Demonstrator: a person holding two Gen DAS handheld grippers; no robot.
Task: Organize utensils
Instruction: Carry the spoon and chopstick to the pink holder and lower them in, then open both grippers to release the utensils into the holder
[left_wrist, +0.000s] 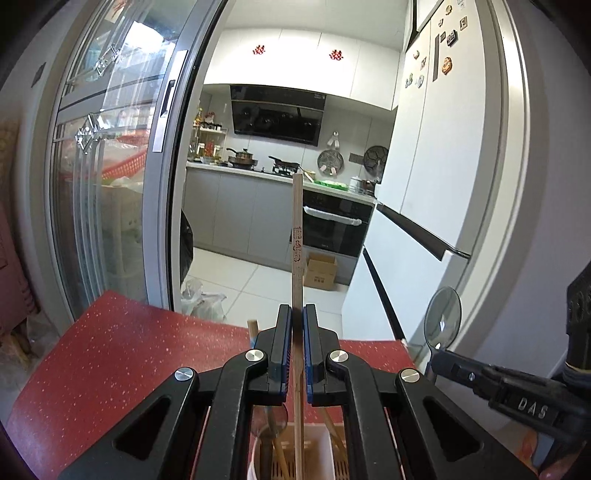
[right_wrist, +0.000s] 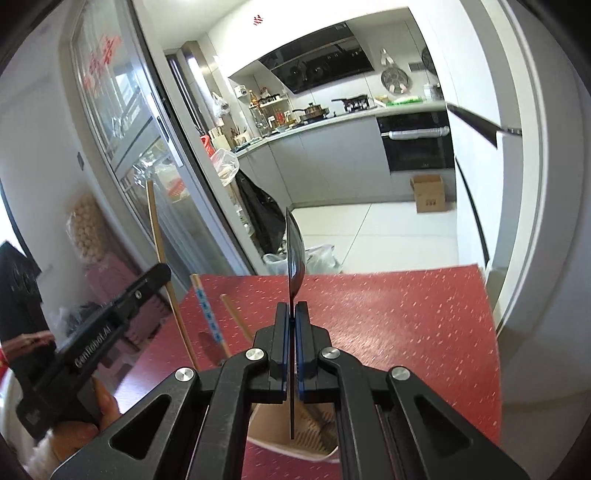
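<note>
My left gripper (left_wrist: 297, 314) is shut on a wooden chopstick (left_wrist: 297, 229) that stands upright, its lower end down in a white utensil holder (left_wrist: 325, 443) below the jaws. My right gripper (right_wrist: 291, 310) is shut on the handle of a metal spoon (right_wrist: 295, 251), bowl up and seen edge on, over the same holder (right_wrist: 295, 443). The spoon's bowl (left_wrist: 442, 317) and the right gripper show at the right of the left wrist view. The left gripper (right_wrist: 162, 271) with its chopstick (right_wrist: 157, 229) shows at the left of the right wrist view. Other chopsticks (right_wrist: 208, 314) stand in the holder.
The holder stands on a red speckled table (right_wrist: 406, 325). A glass sliding door (left_wrist: 110, 166) is at the left, and a white fridge (left_wrist: 443, 147) at the right. Beyond the table lies the kitchen floor with a cardboard box (left_wrist: 320, 271) and plastic bags (left_wrist: 203, 301).
</note>
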